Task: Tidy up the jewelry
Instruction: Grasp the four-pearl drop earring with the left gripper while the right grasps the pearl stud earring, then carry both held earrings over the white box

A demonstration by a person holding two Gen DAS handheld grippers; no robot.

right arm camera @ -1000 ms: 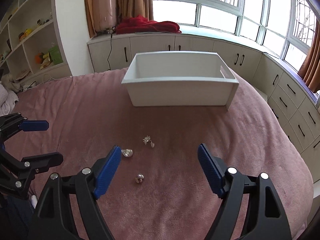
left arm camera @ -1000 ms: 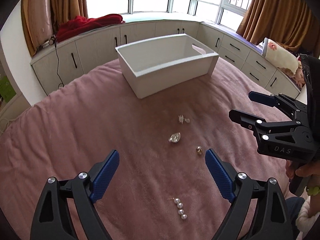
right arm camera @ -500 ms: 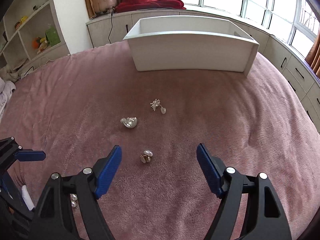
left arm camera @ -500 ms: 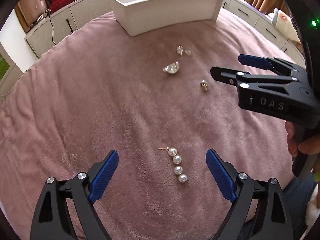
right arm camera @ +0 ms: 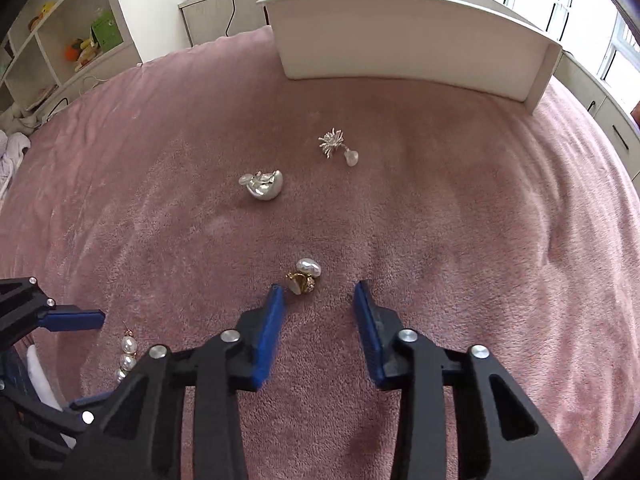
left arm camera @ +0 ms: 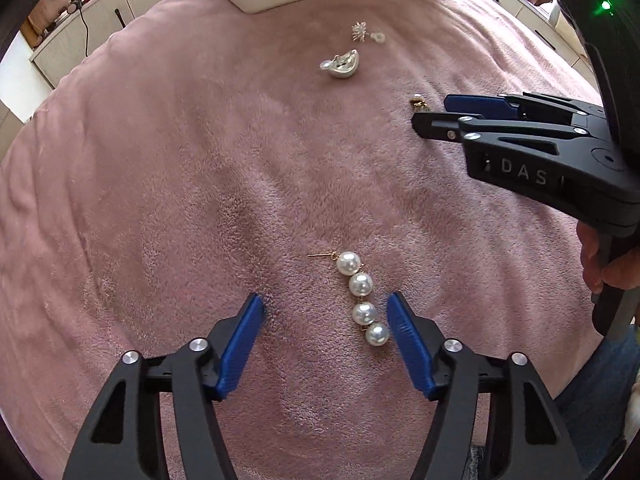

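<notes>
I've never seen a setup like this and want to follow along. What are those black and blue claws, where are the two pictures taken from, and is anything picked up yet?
They are hand-held two-finger grippers, one per hand, each with a camera looking along its fingers. One picture is from the left gripper, open around a pearl earring. The other is from the right gripper, open just short of a gold earring. On the pink blanket also lie a silver earring and a spiky earring, before a white box. Nothing is held yet.
</notes>
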